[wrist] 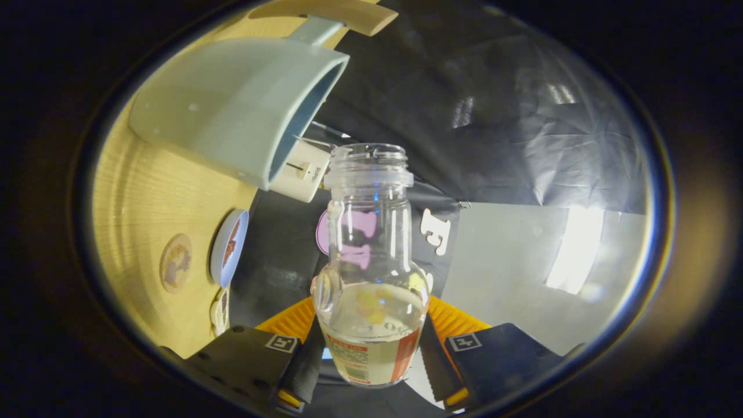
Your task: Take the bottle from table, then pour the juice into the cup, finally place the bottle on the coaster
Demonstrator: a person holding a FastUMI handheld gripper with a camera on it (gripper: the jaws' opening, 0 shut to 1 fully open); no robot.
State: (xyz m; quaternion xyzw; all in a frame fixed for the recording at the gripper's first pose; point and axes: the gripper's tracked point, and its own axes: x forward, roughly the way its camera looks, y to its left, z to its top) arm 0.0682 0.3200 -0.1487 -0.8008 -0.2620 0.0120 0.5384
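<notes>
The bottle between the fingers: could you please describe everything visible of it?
The bottle is clear, glass by its look, with a threaded open mouth, no cap, and a label low on its body. A little pale liquid sits in its bulbous lower part. The gripper clamps it on both sides, its mouth close beside the pale blue cup.

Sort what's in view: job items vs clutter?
Job: bottle, clamped between the gripper fingers, mouth open; cup, tipped in view beyond the bottle; coaster on the table.
Clutter: round dish; white block behind the cup.
</notes>
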